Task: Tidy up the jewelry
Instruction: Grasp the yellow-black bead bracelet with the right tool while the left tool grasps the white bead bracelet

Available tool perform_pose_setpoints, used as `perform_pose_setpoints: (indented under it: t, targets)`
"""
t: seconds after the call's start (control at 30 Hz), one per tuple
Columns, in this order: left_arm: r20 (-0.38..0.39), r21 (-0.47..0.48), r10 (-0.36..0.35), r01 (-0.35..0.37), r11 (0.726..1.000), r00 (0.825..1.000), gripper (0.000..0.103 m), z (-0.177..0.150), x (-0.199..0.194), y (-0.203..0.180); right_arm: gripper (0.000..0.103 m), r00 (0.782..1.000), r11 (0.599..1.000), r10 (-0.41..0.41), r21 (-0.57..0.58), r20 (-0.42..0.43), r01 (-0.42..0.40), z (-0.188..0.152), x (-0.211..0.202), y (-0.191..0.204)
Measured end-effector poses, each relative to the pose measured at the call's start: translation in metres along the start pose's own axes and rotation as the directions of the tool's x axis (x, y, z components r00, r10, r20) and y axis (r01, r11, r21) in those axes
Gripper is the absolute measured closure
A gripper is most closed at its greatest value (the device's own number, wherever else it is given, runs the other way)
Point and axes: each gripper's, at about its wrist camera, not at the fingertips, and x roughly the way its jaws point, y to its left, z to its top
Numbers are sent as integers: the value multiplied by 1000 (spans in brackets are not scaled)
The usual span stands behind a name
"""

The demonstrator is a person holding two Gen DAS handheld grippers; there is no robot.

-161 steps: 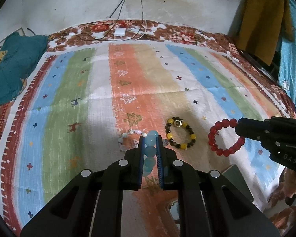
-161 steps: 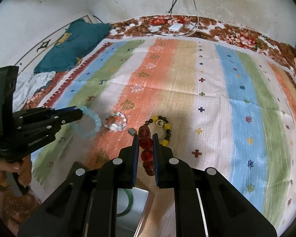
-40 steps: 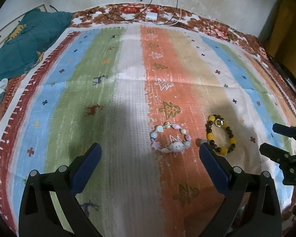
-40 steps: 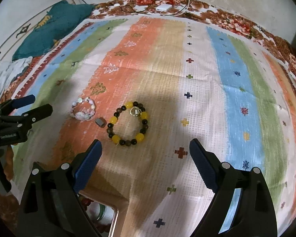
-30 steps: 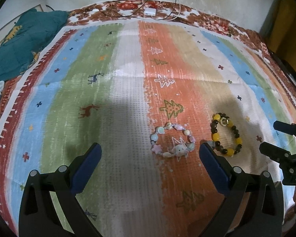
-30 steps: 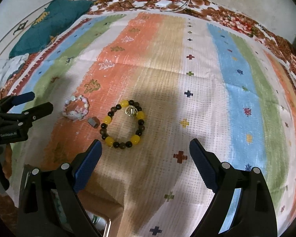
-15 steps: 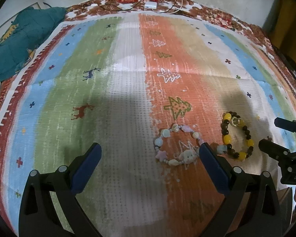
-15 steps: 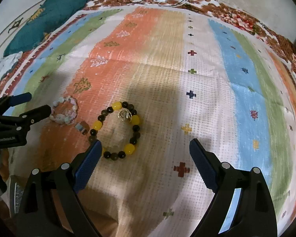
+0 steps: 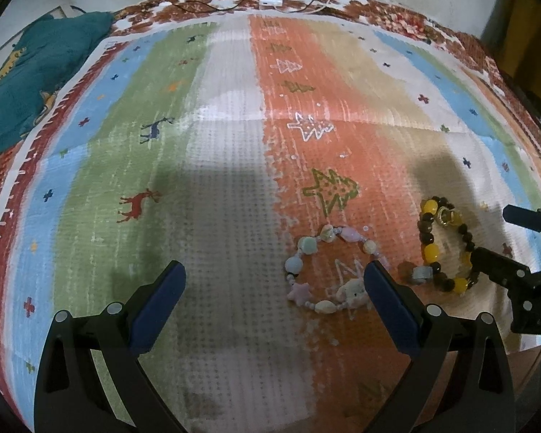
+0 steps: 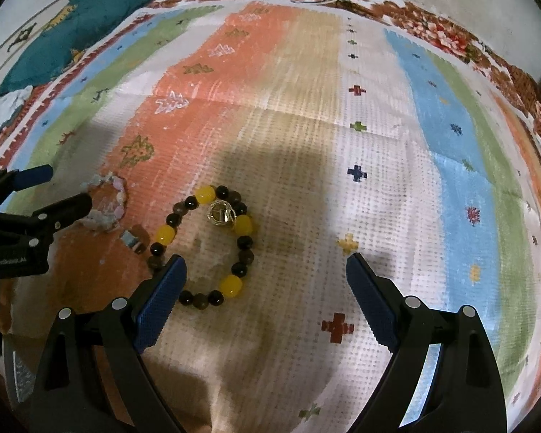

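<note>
Lying on the mat (image 9: 234, 180), the pastel bracelet (image 9: 330, 270) and yellow bracelet (image 10: 205, 245) look light, floppy and slippery; pinch across one strand of beads. Left gripper (image 9: 274, 285) and right gripper (image 10: 267, 278) hover near, both spread

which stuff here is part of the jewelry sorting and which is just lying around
Part of the job:
- pastel bead bracelet
- yellow and dark bead bracelet
- small loose bead between the two bracelets
- left gripper and right gripper, both open

Just lying about:
- striped cloth under everything
- teal blanket
- white charger and cables
</note>
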Motion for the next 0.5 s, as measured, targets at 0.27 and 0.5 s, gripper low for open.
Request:
perform_pose_setpoints:
  t: [0.27, 0.5]
  targets:
    - [-4, 11, 6, -6, 1000, 1000, 6, 0, 6, 1, 13, 999, 1000, -22, -12, -39, 21, 0, 15, 1]
    - [-5, 45, -46, 46, 998, 999, 24, -1, 7, -3, 45, 998, 1000, 13, -14, -53, -14, -1, 17, 1]
